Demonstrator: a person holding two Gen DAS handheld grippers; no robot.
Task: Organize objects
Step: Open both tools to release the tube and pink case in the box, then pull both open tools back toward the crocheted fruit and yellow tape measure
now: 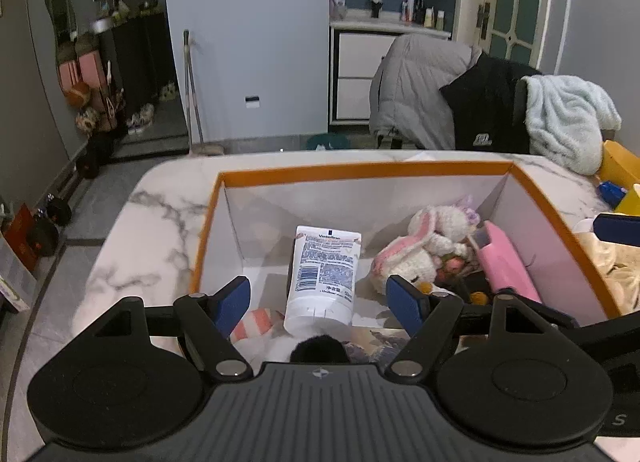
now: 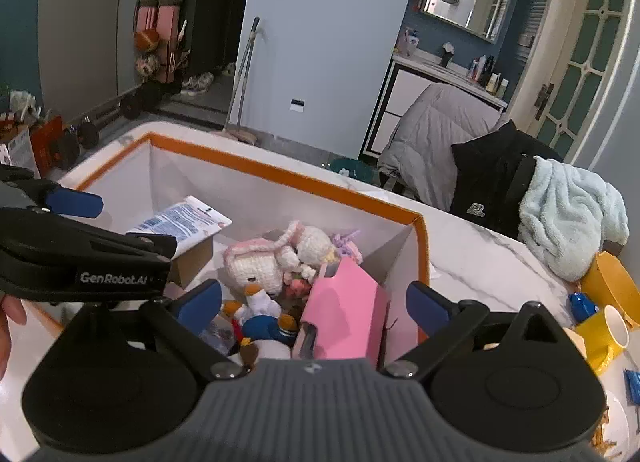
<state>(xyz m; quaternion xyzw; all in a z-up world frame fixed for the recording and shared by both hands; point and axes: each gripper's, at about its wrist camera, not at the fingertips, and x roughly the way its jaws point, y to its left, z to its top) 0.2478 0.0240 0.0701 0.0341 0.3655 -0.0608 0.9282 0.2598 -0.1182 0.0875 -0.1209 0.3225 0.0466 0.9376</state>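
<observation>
An orange-rimmed white box [image 1: 360,171] stands on the marble table; it also shows in the right wrist view [image 2: 280,178]. Inside lie a white lotion tube [image 1: 322,278], also seen in the right wrist view [image 2: 180,222], crocheted plush toys [image 1: 424,246] [image 2: 276,254] and a pink case [image 1: 506,262] [image 2: 344,314]. My left gripper [image 1: 320,302] is open over the box, its blue fingers apart on either side of the tube and clear of it. My right gripper [image 2: 316,308] is open above the pink case and holds nothing.
Yellow cups [image 2: 604,326] and a yellow bowl [image 2: 616,290] stand on the table to the right of the box. A light blue towel [image 2: 572,210] and jackets [image 2: 492,182] hang on chairs behind. The left gripper body [image 2: 80,258] reaches in at the left of the right wrist view.
</observation>
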